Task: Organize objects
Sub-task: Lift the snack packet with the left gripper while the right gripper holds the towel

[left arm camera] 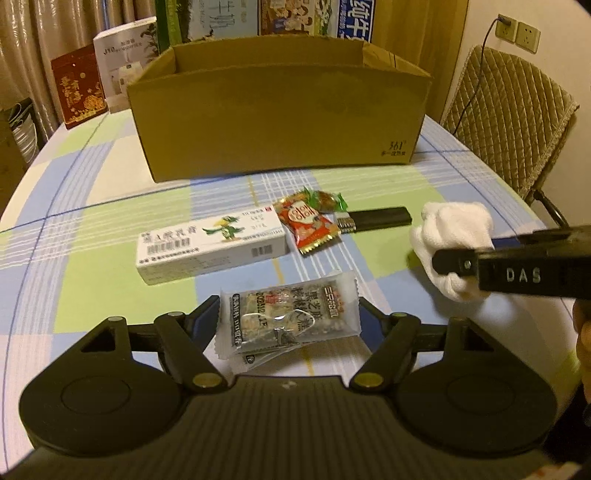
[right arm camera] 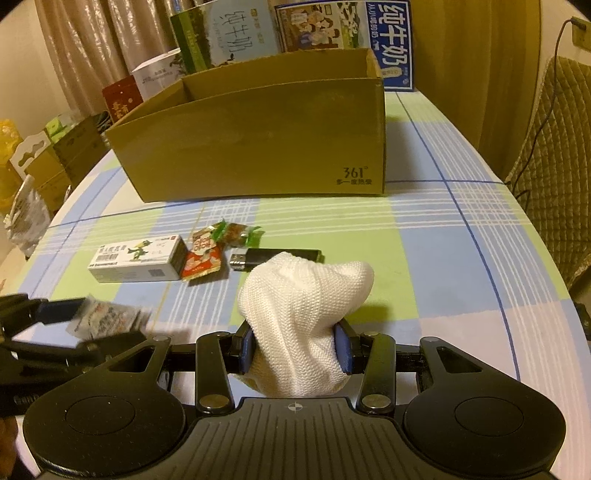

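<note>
My left gripper [left arm camera: 288,314] is shut on a clear snack packet [left arm camera: 291,314] with dark print, held just above the checked tablecloth. A rolled white cloth [right arm camera: 303,314] is clamped between the blue pads of my right gripper [right arm camera: 295,345]; it also shows at right in the left wrist view as the white cloth [left arm camera: 450,240]. On the table lie a white medicine box [left arm camera: 210,247], a red snack packet [left arm camera: 308,223], a green-wrapped candy [left arm camera: 325,197] and a black lighter [left arm camera: 376,218]. Behind them stands an open cardboard box [left arm camera: 277,122].
Printed cartons [right arm camera: 343,29] and a red box [left arm camera: 77,86] stand behind the cardboard box. A quilted chair [left arm camera: 517,110] sits at the table's right edge, with a cable running to a wall socket [left arm camera: 517,31]. Bags and boxes [right arm camera: 33,162] crowd the floor at left.
</note>
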A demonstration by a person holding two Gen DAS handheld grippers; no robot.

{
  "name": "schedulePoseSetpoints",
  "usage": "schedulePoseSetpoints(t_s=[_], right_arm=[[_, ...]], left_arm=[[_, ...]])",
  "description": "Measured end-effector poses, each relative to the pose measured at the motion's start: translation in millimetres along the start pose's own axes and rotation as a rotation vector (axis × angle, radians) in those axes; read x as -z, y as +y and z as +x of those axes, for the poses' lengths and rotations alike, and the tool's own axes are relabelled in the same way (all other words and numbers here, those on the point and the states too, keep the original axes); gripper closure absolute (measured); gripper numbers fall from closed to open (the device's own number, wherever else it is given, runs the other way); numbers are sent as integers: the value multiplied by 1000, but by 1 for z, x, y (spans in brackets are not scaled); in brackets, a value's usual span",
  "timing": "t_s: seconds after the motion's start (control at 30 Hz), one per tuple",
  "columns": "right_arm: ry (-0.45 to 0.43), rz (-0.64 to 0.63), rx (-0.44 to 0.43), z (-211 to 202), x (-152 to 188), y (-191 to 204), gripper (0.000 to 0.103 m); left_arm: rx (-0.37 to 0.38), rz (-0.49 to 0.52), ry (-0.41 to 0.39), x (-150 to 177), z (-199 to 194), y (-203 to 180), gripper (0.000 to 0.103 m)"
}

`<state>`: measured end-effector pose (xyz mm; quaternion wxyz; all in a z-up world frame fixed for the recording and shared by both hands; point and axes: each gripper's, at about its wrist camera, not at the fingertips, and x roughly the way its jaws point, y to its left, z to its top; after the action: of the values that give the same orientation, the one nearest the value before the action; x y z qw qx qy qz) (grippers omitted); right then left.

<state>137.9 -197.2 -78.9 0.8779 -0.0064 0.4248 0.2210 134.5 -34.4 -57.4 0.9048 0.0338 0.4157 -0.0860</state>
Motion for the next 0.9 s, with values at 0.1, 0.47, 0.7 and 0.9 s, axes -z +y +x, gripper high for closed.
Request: schedulePoseSetpoints(t_s=[0.1,0.47,0.7,0.9], right_arm=[[-4,14,-9,-10,0,3,63],[-43,7,-26,-53,0,22,63],[-51,1,-32,-71,5,32,63],[-59,-8,-34,-83,7,36,63]], left_arm=[[-4,-9,-10,-3,-9,3,31],[7,-36,-52,-6,-51,3,31],[2,-41,-74,-3,-73,3,31],[3,-47,-87,0,-85,1,31]])
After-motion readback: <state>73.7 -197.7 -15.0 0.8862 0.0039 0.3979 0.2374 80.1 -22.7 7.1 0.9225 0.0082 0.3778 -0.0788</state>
